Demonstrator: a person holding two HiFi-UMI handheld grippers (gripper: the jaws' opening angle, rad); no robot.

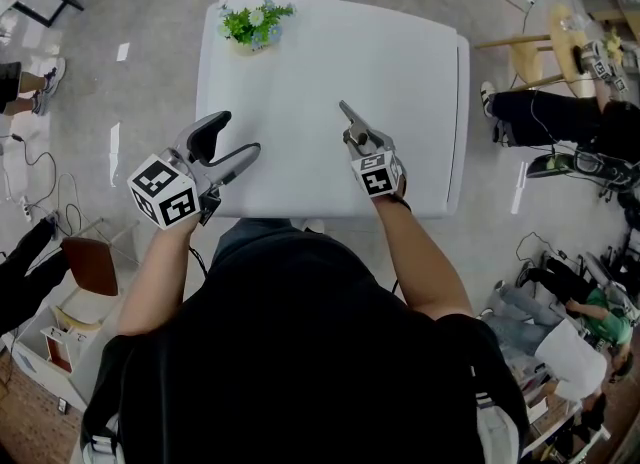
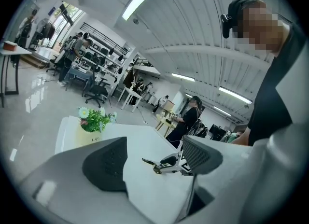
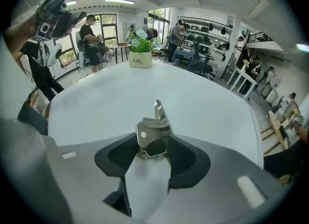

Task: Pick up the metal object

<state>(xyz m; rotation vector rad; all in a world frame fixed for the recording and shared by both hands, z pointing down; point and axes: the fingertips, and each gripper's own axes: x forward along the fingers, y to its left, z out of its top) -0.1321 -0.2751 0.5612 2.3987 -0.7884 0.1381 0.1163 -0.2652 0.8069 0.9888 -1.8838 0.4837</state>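
Metal object (image 3: 153,133) gripped by pads of right tool (image 3: 153,144), over white worktop (image 3: 96,102); right gripper view alone shows its flat riveted end. Head view: long axis runs away from person, tip slightly left. Left tool (image 2: 154,158) wide, empty

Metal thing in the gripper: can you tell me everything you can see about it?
The metal object is shiny and silver-grey, like polished steel. It has a flat, wider end with a small round dot, maybe a rivet, and a long thin arm sticking out ahead. The right gripper grips the wide end from both sides. The thin arm points away over the white table. I cannot tell whether its tip touches the table.
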